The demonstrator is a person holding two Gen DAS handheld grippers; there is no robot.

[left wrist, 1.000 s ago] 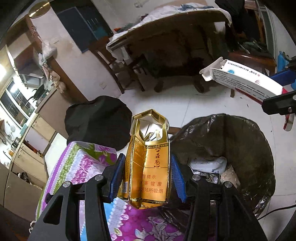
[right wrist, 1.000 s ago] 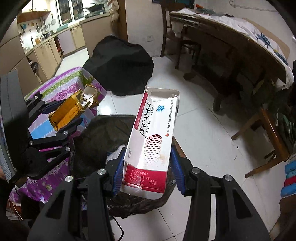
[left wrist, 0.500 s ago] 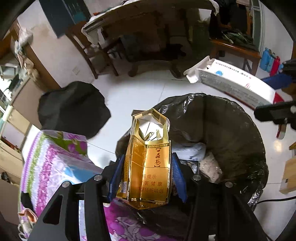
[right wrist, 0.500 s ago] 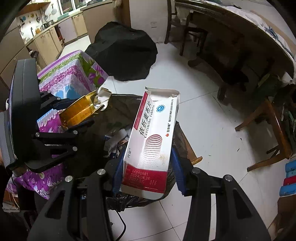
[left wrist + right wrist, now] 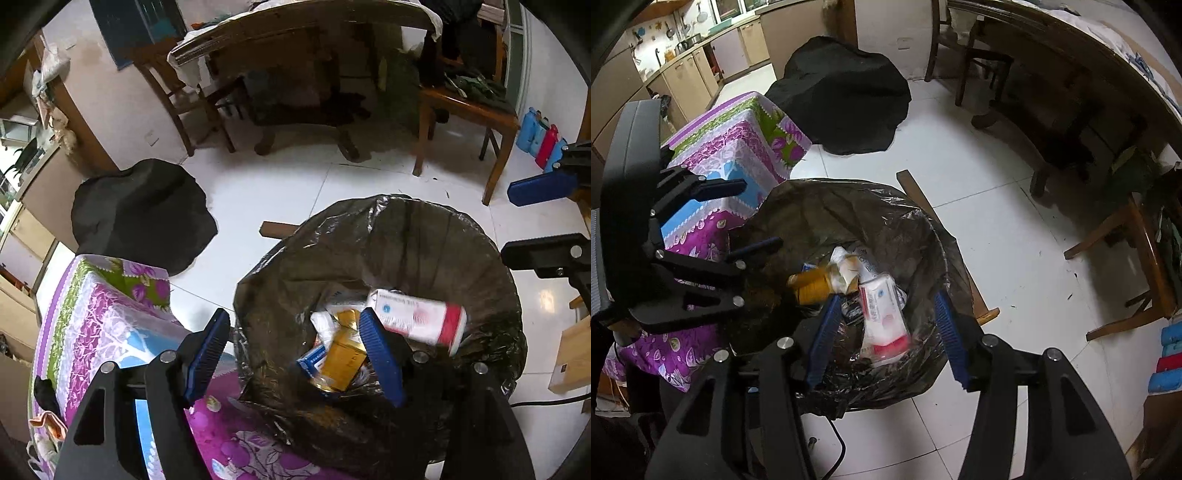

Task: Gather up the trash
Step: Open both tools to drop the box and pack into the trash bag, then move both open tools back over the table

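both grippers over the trash bag [image 5: 424, 236], pointing down into it. left gripper [image 5: 295, 354] jaws have just been opening, now wide with nothing between the pads. right gripper [image 5: 886, 332] jaws have just been opening too, now apart and gripping nothing. gold cigarette pack [image 5: 341, 360] lies inside the bag among other trash. white-and-red medicine box [image 5: 882, 314] is blurred, inside the bag just beside the pack. bag stands next to the floral tablecloth [image 5: 738, 147].
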